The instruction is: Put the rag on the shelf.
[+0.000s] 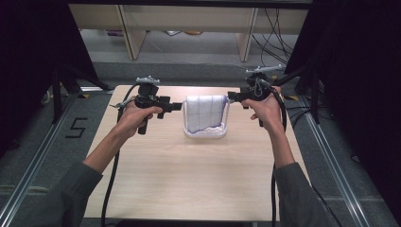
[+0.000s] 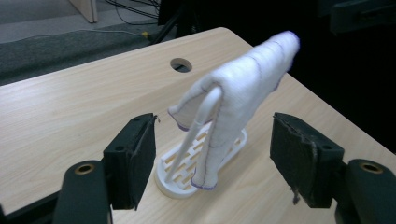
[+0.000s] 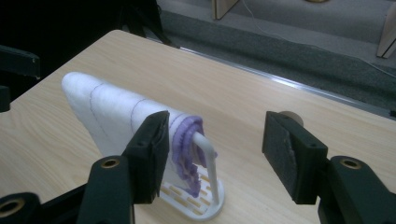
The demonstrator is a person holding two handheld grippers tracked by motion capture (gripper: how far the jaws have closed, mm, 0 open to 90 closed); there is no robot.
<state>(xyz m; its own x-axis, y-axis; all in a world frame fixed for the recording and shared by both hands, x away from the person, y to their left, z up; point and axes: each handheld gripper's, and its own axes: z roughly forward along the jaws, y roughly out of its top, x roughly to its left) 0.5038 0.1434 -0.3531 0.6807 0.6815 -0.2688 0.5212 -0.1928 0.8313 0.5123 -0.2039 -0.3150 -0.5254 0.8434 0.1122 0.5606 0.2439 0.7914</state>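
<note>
A white cloth with purple edging hangs folded over a white wire rack at the far middle of the wooden table. My left gripper is level just left of the cloth's top, open, pads apart from it. My right gripper is at the rack's right end, open too. In the left gripper view the cloth and the slotted rack base stand beyond the spread jaws of the left gripper. In the right gripper view the purple hem and the rack's bar sit just beyond the right gripper, untouched.
The table has a round cable hole near its far edge. Black curtains flank both sides. Wooden shelf legs and loose cables are on the floor behind. A "5" is marked on the floor at left.
</note>
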